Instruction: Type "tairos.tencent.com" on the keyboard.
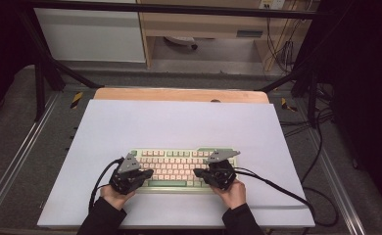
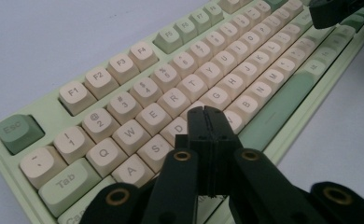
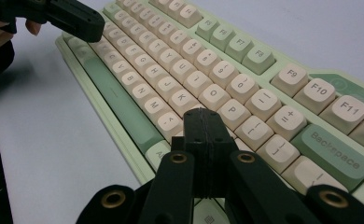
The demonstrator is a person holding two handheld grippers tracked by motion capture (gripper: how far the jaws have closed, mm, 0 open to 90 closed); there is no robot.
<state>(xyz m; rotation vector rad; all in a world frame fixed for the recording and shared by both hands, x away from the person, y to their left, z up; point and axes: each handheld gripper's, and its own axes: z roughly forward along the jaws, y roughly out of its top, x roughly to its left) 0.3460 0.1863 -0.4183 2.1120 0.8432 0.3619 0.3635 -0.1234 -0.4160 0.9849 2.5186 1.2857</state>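
Matte black claws over glossy rounded keyboard keycaps.

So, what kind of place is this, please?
Probably a lab or workshop recording bench, not an office. The keyboard lies on a white sheet inside a black metal frame, with loose cables on the floor.

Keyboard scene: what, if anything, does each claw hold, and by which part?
Nothing: the left claw and right claw are shut, empty, over the keyboard.
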